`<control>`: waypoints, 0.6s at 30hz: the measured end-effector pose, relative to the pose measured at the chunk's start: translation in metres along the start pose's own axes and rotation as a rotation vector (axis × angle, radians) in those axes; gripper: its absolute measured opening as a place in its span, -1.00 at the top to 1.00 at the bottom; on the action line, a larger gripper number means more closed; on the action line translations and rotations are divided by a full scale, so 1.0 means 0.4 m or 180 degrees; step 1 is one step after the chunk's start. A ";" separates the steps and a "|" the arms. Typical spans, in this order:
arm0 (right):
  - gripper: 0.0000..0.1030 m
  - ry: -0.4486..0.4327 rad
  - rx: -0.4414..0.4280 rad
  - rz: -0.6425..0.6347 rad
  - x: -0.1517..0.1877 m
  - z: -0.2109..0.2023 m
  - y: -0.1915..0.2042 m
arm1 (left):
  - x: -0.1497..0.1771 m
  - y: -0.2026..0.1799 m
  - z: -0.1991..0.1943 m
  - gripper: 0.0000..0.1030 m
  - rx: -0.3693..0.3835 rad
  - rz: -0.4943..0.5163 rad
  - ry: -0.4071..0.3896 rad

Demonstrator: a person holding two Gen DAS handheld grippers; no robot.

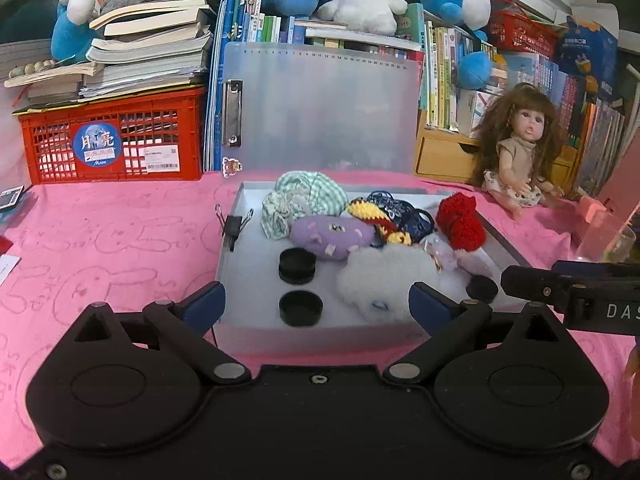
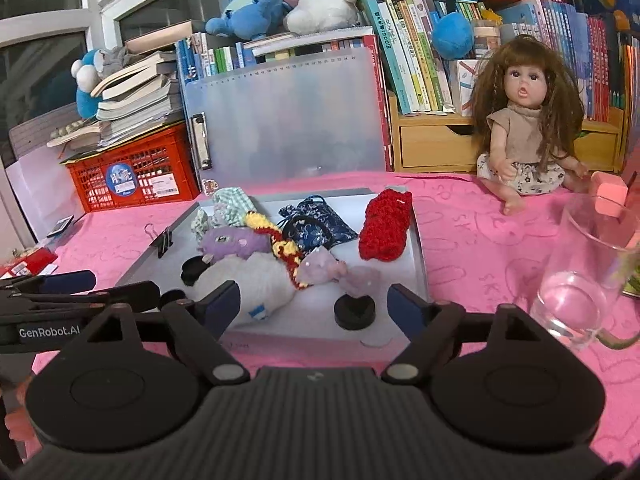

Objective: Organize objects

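A: Both claws stand spread, nothing between the pads. Left claw (image 1: 316, 304) sits low centre of its view, at the near edge of the open storage box (image 1: 320, 332) on the pink tabletop (image 1: 100, 248).

B: Right claw (image 2: 316, 306)?

A: Same posture, at the near edge of that box (image 2: 418, 240), seen from its right side. In the left view the right claw (image 1: 568, 292) comes in at the right edge, beside the box's near right corner.

B: Where do the task's things lie?

A: All inside the box, just ahead of both claws. For the left claw: two black caps (image 1: 298, 266) dead ahead, white fluffy toy (image 1: 380, 280) ahead and right. Purple plush (image 1: 332, 236), green checked cloth (image 1: 304, 200) and red crocheted piece (image 1: 460, 220) lie further up-frame.

B: Nearest for the right claw?

A: A lone black cap (image 2: 355, 312) right between the finger lines. The red crocheted piece (image 2: 385, 226) lies above it, long axis running up the frame, away from the claw.

B: Judgement?

A: No item clearly outside. The lid (image 1: 320, 108) stands upright behind; closing it may be next, but uncertain.
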State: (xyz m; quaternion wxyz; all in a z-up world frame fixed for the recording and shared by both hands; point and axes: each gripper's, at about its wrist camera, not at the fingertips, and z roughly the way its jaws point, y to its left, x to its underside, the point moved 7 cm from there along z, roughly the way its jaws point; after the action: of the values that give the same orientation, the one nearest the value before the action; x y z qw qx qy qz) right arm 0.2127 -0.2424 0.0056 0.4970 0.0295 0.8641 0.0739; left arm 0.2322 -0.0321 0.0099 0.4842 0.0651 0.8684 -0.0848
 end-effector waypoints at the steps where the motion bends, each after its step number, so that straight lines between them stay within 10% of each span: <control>1: -0.72 -0.0003 -0.0002 -0.0011 0.004 -0.004 0.001 | 0.006 0.000 -0.006 -0.91 0.0002 -0.0008 0.0006; 18: -0.80 0.0144 0.0064 -0.0266 0.097 -0.010 0.005 | 0.106 -0.001 -0.003 -0.92 -0.0078 0.0004 0.0196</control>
State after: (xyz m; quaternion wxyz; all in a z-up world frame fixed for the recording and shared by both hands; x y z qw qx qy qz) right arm 0.1896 -0.2359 -0.0252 0.4798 -0.0033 0.8762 0.0449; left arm 0.2091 -0.0310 -0.0255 0.4581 0.0623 0.8838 -0.0718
